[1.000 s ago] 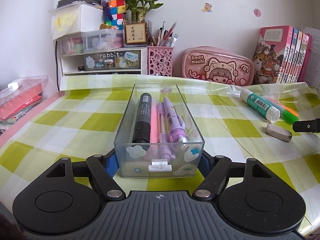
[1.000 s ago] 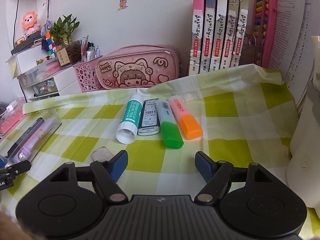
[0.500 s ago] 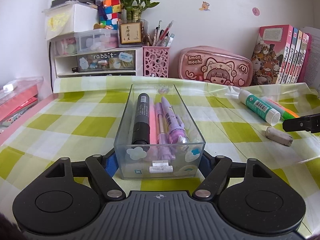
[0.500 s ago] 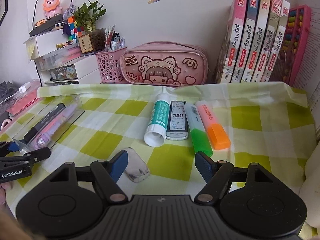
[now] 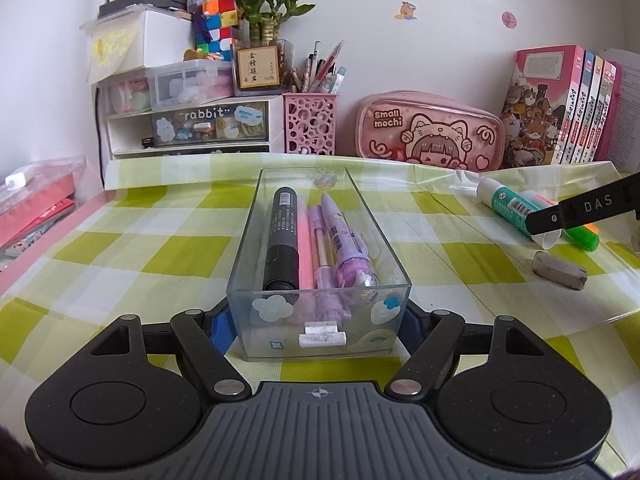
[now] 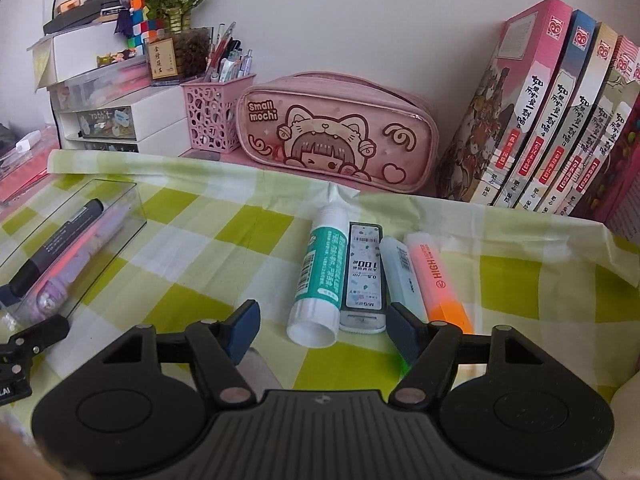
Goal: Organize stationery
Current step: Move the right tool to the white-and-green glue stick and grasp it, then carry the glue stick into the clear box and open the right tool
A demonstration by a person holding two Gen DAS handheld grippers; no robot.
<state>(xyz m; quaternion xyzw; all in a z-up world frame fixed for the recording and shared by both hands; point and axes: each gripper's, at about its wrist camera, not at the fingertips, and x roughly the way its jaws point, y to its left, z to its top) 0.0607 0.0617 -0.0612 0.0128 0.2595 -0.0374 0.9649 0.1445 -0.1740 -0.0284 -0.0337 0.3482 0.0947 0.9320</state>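
Against the wall, pouch [image 6: 336,136] reads "Small mochi" (left tool [image 5: 318,322] clamps tray [image 5: 256,248]; right tool [image 6: 320,330], apart, has just narrowed).

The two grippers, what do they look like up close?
Both are matte black with a ribbed grey centre plate, two round black discs and silver pivot pins. The left gripper and right gripper have blue pads on their fingers. White lettering marks the right one's side.

Clear box [image 5: 318,280] sits mid desk [image 5: 120,240] w/ marker [image 5: 282,244] and pens [image 5: 340,248] in it, lengthwise. To its right: glue stick [image 6: 320,276], lead case [image 6: 363,276], two highlighters [image 6: 438,276] side by side; eraser [image 5: 559,269] nearer. Behind, along wall: drawer unit [image 5: 188,124], pen cup [image 5: 310,124], pencil case [image 5: 430,136], books [image 5: 560,108] at far right.
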